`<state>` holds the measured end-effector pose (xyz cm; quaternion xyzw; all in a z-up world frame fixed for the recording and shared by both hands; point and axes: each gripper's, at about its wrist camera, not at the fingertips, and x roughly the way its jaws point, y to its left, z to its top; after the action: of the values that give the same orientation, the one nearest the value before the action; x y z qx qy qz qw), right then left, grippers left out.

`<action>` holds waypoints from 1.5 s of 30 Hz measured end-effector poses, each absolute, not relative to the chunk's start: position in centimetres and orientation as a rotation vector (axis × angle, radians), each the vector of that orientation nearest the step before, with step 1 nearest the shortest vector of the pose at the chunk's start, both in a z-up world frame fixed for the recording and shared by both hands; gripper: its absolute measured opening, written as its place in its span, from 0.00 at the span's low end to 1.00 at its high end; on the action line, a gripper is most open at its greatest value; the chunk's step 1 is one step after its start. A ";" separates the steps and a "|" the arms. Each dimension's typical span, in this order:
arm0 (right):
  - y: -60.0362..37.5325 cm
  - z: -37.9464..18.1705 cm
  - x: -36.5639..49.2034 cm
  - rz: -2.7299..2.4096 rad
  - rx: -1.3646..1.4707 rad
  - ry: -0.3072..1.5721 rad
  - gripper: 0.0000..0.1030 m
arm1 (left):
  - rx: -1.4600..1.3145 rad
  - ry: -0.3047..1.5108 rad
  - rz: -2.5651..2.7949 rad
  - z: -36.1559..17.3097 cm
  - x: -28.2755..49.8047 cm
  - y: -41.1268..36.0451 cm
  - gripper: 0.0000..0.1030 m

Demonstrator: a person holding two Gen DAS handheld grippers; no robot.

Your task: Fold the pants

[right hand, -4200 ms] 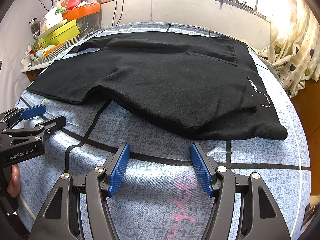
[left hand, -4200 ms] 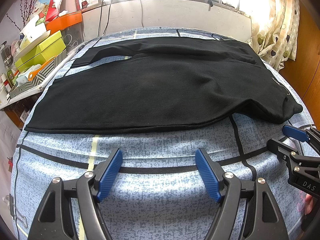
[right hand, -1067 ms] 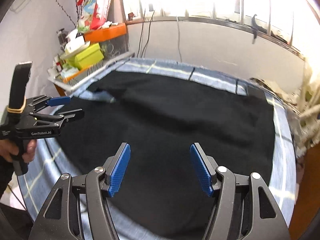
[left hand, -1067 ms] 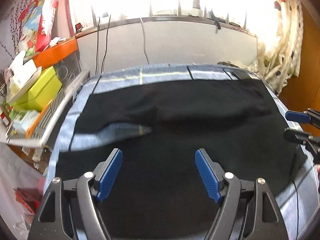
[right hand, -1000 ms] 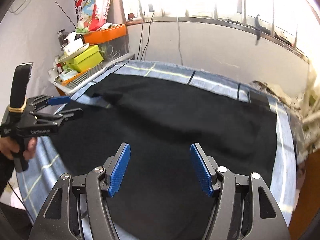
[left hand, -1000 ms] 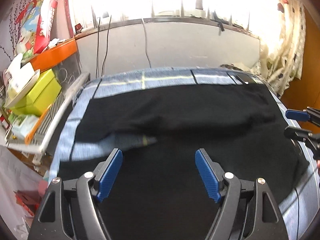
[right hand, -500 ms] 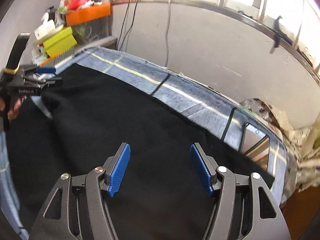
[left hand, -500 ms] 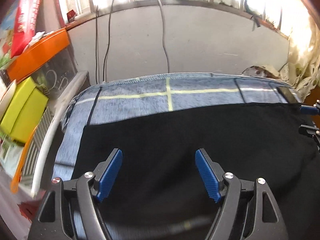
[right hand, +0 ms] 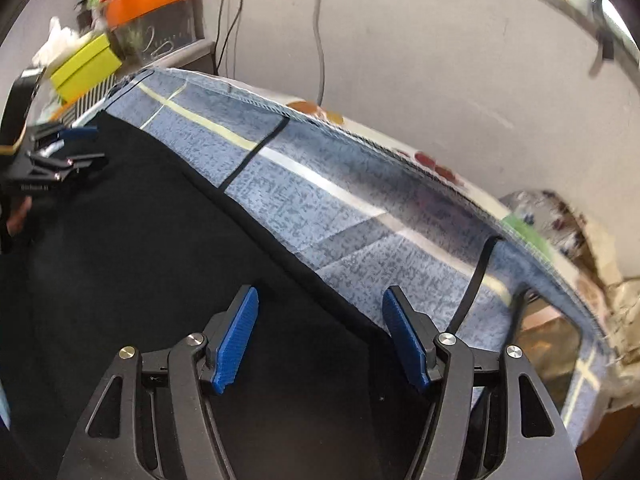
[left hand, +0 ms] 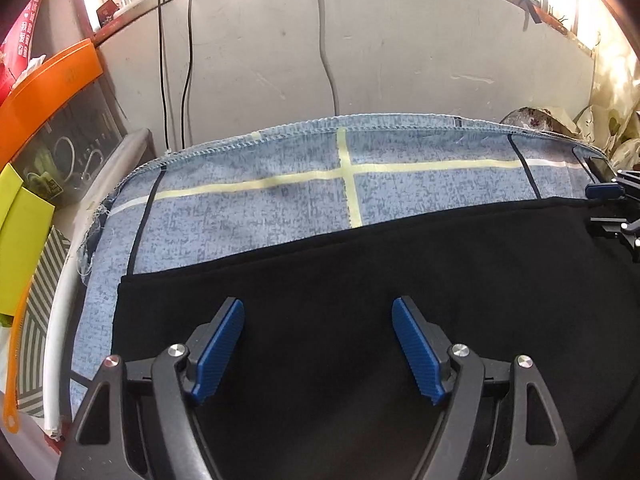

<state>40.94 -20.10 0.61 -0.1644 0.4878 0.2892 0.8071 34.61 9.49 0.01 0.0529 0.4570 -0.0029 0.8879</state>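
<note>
Black pants (left hand: 360, 276) lie flat on the blue patterned table cover (left hand: 280, 208); they also show in the right wrist view (right hand: 140, 260). My left gripper (left hand: 318, 344) is open and empty, low over the pants near their far left corner. My right gripper (right hand: 320, 336) is open and empty, over the far edge of the pants at the right. The right gripper also shows at the right edge of the left wrist view (left hand: 612, 208), and the left gripper shows at the left of the right wrist view (right hand: 68, 148).
A grey wall (left hand: 360, 52) with hanging cables stands just beyond the table's far edge. Yellow-green boxes (left hand: 20, 236) and an orange shelf (left hand: 48, 84) crowd the left side. Patterned curtains (left hand: 616, 92) hang at the far right.
Both grippers moved from the near edge across the pants to the far edge. The pants now lie flat with a straight far edge, covering the gap seen earlier.
</note>
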 end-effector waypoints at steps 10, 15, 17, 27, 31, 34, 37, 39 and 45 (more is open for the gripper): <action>-19.1 2.3 37.5 0.631 -0.483 0.948 0.09 | 0.219 0.915 -0.073 0.2 33.5 5.7 0.03; -19.4 5.5 35.0 0.631 -0.472 0.869 0.09 | 0.210 0.887 -0.042 0.9 32.9 5.8 0.02; -19.7 7.0 33.2 0.636 -0.470 0.830 0.09 | 0.180 0.853 -0.036 2.1 32.0 6.2 0.02; -21.0 11.4 19.1 0.680 -0.475 0.669 0.09 | -0.005 0.671 -0.098 7.9 19.6 8.2 0.02; -21.8 8.9 13.0 0.695 -0.457 0.716 0.09 | -0.067 0.693 -0.132 6.5 14.6 8.6 0.02; -22.1 5.2 9.8 0.704 -0.426 0.822 0.09 | -0.088 0.749 -0.145 4.1 11.7 8.4 0.02; -22.4 2.4 8.4 0.697 -0.380 0.894 0.12 | -0.107 0.808 -0.136 2.1 10.0 8.4 0.03; -22.8 2.7 7.8 0.675 -0.328 0.881 0.20 | -0.137 0.838 -0.137 1.4 9.1 8.7 0.03; -24.5 4.8 7.0 0.599 -0.206 0.841 0.50 | -0.212 0.782 -0.096 3.6 7.0 9.9 0.17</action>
<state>7.03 -24.45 4.79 -0.0985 0.4011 0.2860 0.8646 6.97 9.91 3.56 -0.1031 0.3802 -0.0469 0.9179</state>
